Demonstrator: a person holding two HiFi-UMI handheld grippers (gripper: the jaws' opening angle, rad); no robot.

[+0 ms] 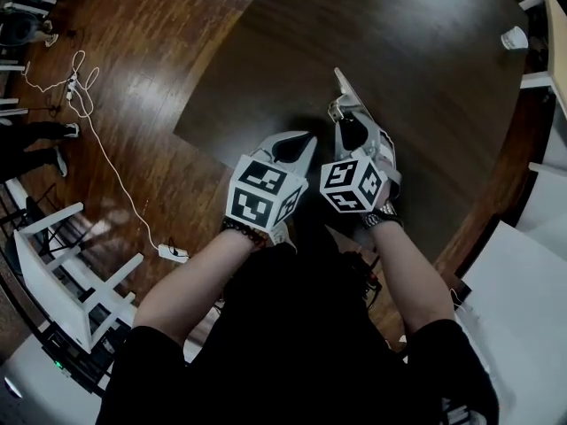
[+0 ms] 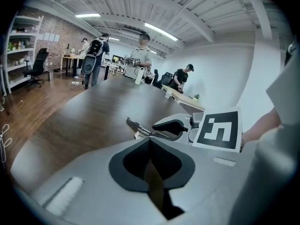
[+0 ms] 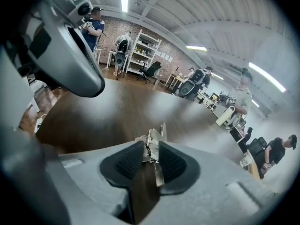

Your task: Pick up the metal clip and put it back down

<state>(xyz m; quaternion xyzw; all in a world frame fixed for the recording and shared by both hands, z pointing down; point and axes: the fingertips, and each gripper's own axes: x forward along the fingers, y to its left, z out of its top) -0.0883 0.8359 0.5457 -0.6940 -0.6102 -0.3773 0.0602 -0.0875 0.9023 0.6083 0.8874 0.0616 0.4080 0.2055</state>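
Right tongs [image 3: 149, 159] clamped on metal clip [image 3: 153, 140] over desk [image 1: 416, 51], left tongs [image 2: 150, 146] together, empty; judged light, stiff, slippery, best gripped mid-body.

We are seeing a shiny metal clip [image 3: 152, 145], rough black pads [image 3: 128, 163] on matt grey plastic, and a smooth, dark wood table [image 1: 399, 60].
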